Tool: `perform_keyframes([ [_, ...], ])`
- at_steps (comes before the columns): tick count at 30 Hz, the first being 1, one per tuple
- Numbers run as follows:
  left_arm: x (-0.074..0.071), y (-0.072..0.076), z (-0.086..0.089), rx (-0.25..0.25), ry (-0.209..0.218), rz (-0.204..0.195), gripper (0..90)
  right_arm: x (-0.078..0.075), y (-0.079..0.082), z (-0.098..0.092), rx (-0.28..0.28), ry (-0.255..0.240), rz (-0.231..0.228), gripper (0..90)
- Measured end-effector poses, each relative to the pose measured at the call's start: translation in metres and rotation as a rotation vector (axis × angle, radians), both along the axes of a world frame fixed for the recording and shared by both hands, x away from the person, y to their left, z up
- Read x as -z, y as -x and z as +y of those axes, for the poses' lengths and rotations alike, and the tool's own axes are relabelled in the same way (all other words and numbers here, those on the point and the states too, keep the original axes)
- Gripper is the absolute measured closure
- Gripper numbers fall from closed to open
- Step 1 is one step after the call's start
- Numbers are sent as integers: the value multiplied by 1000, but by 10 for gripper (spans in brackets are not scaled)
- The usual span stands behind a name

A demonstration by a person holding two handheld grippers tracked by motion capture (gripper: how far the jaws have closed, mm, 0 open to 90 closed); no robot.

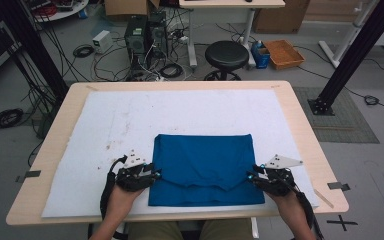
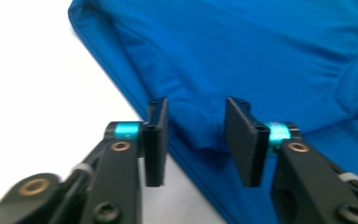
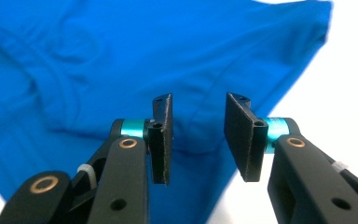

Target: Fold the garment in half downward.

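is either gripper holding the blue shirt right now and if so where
Neither holds it. The left gripper and right gripper stand open over the side edges of the folded blue shirt.

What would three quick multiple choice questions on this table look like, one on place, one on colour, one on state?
1. Where does the folded cloth lie?
A. near edge of the white mat
B. far left corner
C. on the floor

2. What colour is the cloth?
A. red
B. blue
C. grey

3. How does the left claw stand?
A. shut on cloth
B. shut, holding nothing
C. open at the cloth's edge

Answers: A, it lies between both hands near the person; B, blue in every view; C, a gap shows between the jaws, pads off the fabric.
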State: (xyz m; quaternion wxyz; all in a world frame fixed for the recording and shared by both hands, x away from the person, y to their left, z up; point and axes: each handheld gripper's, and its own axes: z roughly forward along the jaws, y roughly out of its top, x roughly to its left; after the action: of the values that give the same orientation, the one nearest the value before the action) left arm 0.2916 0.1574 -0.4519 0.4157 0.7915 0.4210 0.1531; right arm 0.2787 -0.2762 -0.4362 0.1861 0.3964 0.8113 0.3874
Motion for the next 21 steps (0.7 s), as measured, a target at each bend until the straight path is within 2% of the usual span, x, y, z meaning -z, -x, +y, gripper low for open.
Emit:
perform_keyframes([
  [1,0,0,-1,-11,-12,-7,653,-3,2,-2,48,14,-25,663],
  [3,0,0,-2,-14,-15,-9,667,-4,4,-4,67,-1,-32,667],
  [6,0,2,-3,-8,-38,-24,712,-1,3,-1,35,-8,-7,666],
  [8,-1,3,-6,-4,-57,-38,738,5,3,7,0,25,21,673],
  [10,-1,4,-7,-3,-63,-43,741,9,-2,12,-5,64,50,762],
  [12,-1,4,-6,0,-51,-41,740,9,-4,12,-1,60,53,830],
  [14,-2,5,-6,-1,-31,-38,732,9,-4,11,-8,63,52,848],
  [17,-3,5,-6,-23,4,-43,651,9,-3,10,-10,59,48,848],
  [20,-2,4,-7,-18,-8,-40,639,10,-3,10,-17,56,45,848],
  [21,-1,4,-8,-9,-32,-35,668,10,-3,10,-18,59,44,848],
])
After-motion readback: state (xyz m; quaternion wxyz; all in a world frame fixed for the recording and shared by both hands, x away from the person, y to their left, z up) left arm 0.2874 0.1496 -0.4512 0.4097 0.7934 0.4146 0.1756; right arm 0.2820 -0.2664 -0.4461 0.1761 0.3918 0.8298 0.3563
